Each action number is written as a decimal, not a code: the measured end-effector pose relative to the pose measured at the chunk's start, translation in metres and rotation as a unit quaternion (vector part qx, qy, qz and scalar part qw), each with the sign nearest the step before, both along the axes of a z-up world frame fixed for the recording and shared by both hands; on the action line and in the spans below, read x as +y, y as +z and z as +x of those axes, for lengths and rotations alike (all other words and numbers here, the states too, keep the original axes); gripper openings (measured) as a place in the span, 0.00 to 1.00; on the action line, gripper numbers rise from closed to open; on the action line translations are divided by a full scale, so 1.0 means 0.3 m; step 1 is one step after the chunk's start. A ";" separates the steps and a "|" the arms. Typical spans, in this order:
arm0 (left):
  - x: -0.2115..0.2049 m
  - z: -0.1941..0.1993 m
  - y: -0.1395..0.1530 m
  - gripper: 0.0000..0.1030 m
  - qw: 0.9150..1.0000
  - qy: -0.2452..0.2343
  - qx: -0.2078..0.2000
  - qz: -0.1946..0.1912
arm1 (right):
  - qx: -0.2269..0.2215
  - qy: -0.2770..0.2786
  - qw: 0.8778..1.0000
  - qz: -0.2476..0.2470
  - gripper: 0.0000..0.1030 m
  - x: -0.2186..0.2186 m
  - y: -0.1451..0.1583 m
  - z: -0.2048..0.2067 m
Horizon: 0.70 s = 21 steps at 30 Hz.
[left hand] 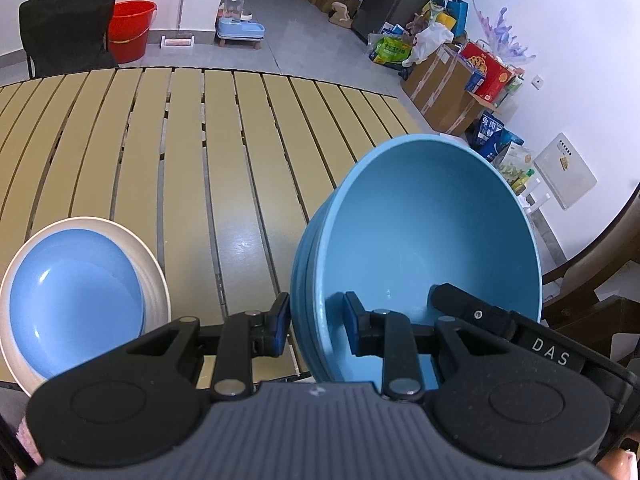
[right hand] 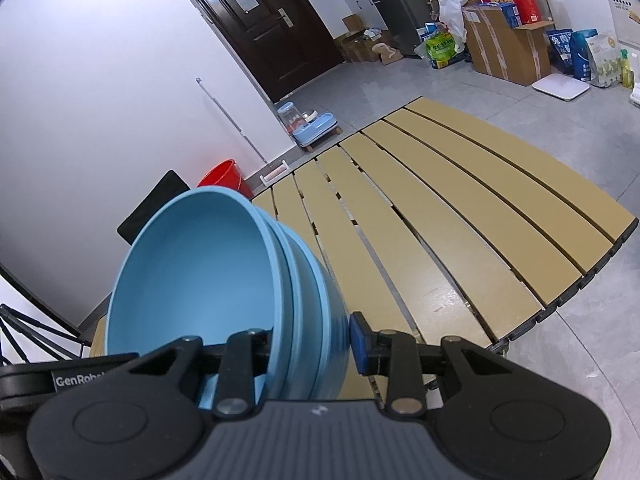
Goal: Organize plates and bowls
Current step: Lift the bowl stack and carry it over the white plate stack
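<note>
A stack of three nested blue bowls [left hand: 420,232] hangs tilted above the slatted tan table [left hand: 200,160], held from two sides. My left gripper [left hand: 317,320] is shut on the stack's near rim, one pad outside and one inside. A finger [left hand: 456,300] of the right gripper reaches into the top bowl from the right. In the right wrist view the same bowls [right hand: 200,272] sit between the pads of my right gripper [right hand: 312,344], which is shut on their wall. A blue plate [left hand: 76,296] lies on a white plate [left hand: 154,280] at the table's near left.
Beyond the table's far edge stand a black chair [left hand: 68,28], a red bucket [left hand: 132,28] and a blue pet feeder [left hand: 240,20]. Cardboard boxes and bags [left hand: 452,72] pile up along the right wall. The table's right end [right hand: 580,264] drops to grey floor.
</note>
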<state>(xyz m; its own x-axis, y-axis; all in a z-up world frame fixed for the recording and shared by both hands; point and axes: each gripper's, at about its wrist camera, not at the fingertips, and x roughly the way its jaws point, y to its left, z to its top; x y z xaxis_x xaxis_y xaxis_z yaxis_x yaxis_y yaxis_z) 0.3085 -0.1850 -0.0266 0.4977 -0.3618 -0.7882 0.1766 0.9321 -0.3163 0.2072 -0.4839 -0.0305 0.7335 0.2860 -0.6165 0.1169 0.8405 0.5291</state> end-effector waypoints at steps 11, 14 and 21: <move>0.066 -0.025 0.022 0.27 1.000 0.007 -0.010 -0.011 | -0.011 0.012 1.000 -0.009 0.29 0.023 0.023 -0.003; 0.087 -0.038 0.029 0.27 1.000 0.009 -0.014 -0.013 | -0.015 0.015 1.000 -0.009 0.29 0.024 0.024 -0.017; 0.130 -0.080 0.049 0.27 1.000 0.021 -0.017 -0.016 | -0.020 0.026 0.999 -0.012 0.29 0.046 0.045 -0.043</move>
<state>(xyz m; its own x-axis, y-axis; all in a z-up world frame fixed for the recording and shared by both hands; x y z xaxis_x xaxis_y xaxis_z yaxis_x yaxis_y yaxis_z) 0.2845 -0.1460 -0.0118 0.5398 -0.3643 -0.7589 0.1488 0.9286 -0.3399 0.1942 -0.4701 -0.0169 0.7425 0.3111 -0.5932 0.0507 0.8569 0.5130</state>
